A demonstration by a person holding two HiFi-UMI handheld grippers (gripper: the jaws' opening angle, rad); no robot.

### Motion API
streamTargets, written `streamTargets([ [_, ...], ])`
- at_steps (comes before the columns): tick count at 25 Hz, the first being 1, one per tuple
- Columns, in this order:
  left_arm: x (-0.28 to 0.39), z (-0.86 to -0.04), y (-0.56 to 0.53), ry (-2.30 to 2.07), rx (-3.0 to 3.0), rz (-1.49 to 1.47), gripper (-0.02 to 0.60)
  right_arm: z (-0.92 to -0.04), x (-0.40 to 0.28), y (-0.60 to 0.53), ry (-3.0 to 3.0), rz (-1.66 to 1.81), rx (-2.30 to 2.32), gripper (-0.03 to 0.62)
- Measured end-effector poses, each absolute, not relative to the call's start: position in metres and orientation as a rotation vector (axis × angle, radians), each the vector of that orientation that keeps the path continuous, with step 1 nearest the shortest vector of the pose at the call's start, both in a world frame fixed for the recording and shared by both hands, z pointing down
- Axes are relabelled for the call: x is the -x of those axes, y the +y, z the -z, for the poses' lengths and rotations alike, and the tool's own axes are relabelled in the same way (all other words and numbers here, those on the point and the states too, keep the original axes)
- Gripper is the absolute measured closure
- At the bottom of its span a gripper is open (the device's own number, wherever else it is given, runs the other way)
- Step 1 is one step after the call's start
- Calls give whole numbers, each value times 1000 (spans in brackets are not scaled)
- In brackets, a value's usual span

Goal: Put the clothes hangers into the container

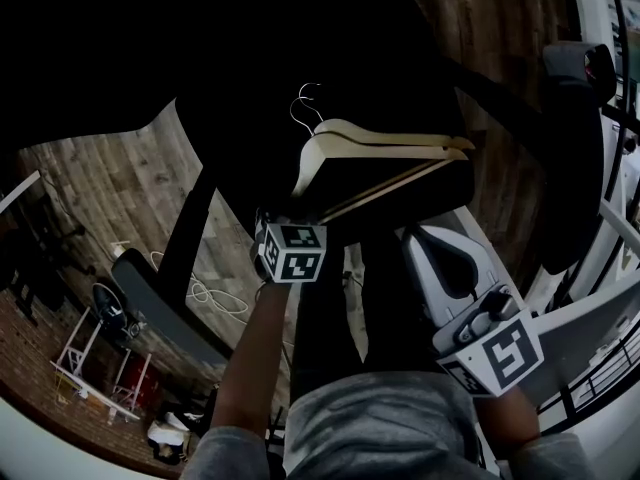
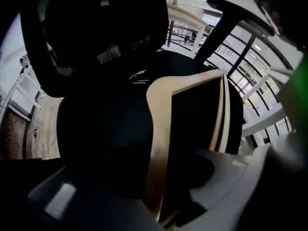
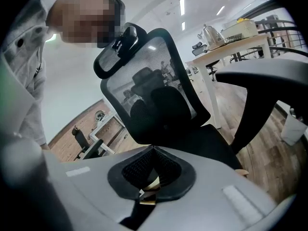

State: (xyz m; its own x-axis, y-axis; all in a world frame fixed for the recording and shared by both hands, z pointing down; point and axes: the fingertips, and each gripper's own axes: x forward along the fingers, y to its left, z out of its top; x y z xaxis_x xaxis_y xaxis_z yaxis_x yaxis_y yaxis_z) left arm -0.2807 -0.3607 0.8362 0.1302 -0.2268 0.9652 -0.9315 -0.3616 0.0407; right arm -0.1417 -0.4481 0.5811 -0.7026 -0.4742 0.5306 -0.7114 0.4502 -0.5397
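Looking down in the head view: two pale wooden clothes hangers (image 1: pixel 385 150) lie stacked on the dark chair seat (image 1: pixel 430 196), metal hooks (image 1: pixel 305 108) at the far left, bars running toward the right; hangers overlap almost edge to edge, the upper one set slightly farther; no view shows any other hanger. Left claw (image 2: pixel 156 186) points steeply down at the near left end of the stack; its marker cube (image 1: pixel 290 251) sits just near of that end; in the left gripper view the jaws stand spread wide, one hanger arm runs up between them with dark gaps on both sides, pads not pressing on it. Right claw (image 3: pixel 151 177) is off to the right of the seat, near the person's body, its marker cube (image 1: pixel 495 353) low in the head view, well apart from the hangers; in the right gripper view its jaws are pressed together; a thin tan sliver shows in the slit between the pads, identity cannot be told. Right gripper view also shows the mesh chair back (image 3: pixel 149 90) beyond the jaws, a person in light clothing (image 3: pixel 24 81) at the left, and a table (image 3: pixel 236 44) carrying a kettle (image 3: pixel 210 32) at the far right. Wooden plank floor (image 1: pixel 110 198) lies under the chair.
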Motion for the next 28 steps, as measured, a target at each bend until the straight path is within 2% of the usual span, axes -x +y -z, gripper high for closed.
streamTargets([
  [4, 280, -833, -360, -1142, -1737, -1270, 415, -579, 144, -450, -2419, -1139, -1023, 597],
  [6, 280, -830, -360, -1127, -1765, -1293, 463, -576, 146, -451, -2428, -1143, -1024, 597],
  [8, 279, -827, -359, -1110, -1783, -1340, 482, -574, 148, -451, -2432, -1142, -1020, 597],
  [28, 284, -795, -345, -1137, -1750, -1389, 489, -542, 147, -447, -2492, -1106, -1027, 597],
])
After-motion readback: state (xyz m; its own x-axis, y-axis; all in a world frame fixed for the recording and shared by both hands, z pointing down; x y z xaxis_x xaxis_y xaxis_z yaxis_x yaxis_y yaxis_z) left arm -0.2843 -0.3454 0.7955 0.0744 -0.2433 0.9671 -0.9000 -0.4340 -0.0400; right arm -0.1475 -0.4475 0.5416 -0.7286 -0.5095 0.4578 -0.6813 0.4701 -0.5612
